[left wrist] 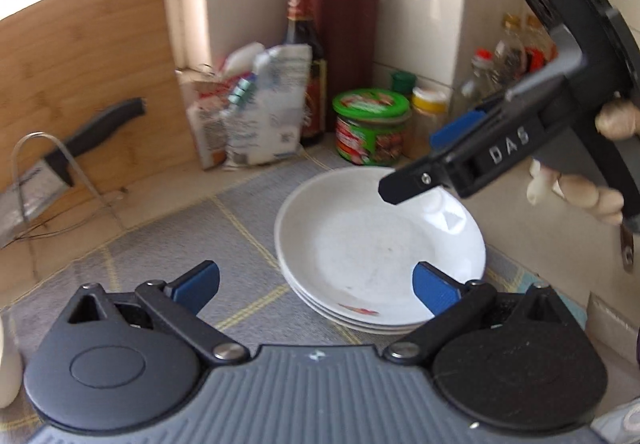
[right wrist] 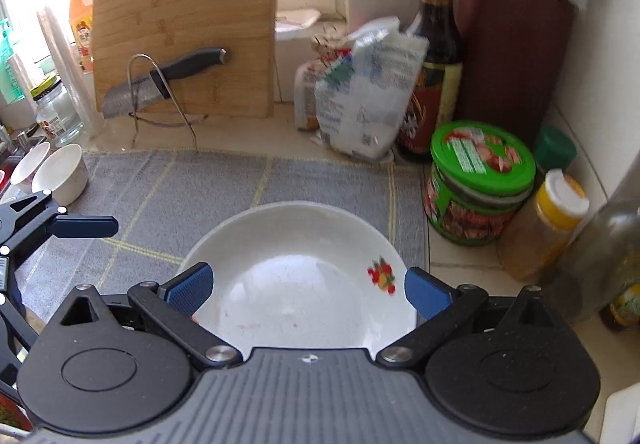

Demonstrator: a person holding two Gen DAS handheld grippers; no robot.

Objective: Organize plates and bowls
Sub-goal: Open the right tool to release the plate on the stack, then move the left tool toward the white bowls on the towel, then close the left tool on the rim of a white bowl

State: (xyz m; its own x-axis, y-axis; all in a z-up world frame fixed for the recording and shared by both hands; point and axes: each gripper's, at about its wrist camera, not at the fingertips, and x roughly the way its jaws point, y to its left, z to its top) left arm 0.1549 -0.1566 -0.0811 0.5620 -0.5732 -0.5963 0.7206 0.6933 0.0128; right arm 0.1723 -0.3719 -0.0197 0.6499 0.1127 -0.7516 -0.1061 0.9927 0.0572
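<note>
Both tongs spread wide over white plates on the grey mat.

Left tongs (left wrist: 316, 286), at the bottom of the left wrist view, gape empty before a stack of plates (left wrist: 380, 244) at frame centre; the right tongs (right wrist: 308, 290) likewise stand wide, holding nothing, above the top plate (right wrist: 296, 280). Two small bowls (right wrist: 52, 172) sit at that view's left edge on the mat (right wrist: 224, 184) covering the surface, well apart from the plates.
</note>
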